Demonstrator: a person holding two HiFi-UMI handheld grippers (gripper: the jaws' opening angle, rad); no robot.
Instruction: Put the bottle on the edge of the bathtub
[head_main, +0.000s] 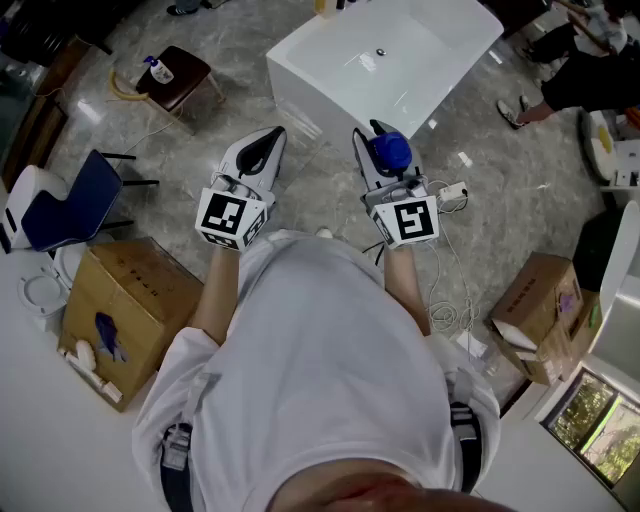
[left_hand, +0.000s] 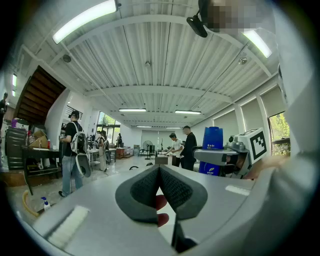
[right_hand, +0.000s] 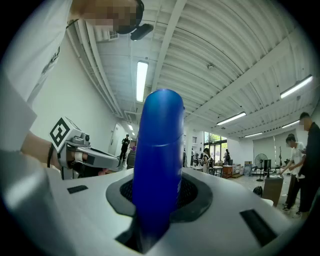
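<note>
- The right gripper (head_main: 380, 142) is clamped on the blue bottle (right_hand: 157, 160). The bottle's long axis runs along the jaws, and its rounded top reaches out past their tips.
- The bathtub (head_main: 330, 105) stands on the floor (head_main: 240, 95) just ahead of that gripper. Its near wall and flat rim face the person, so I judge the move to be forward and up.
- The left gripper (head_main: 262, 150) is closed with nothing in it, level with the right one.
- The bottle is a smooth, glossy cylinder, and the tub is hard, white and square-cornered. The gripper pads are dark and dimpled.
</note>
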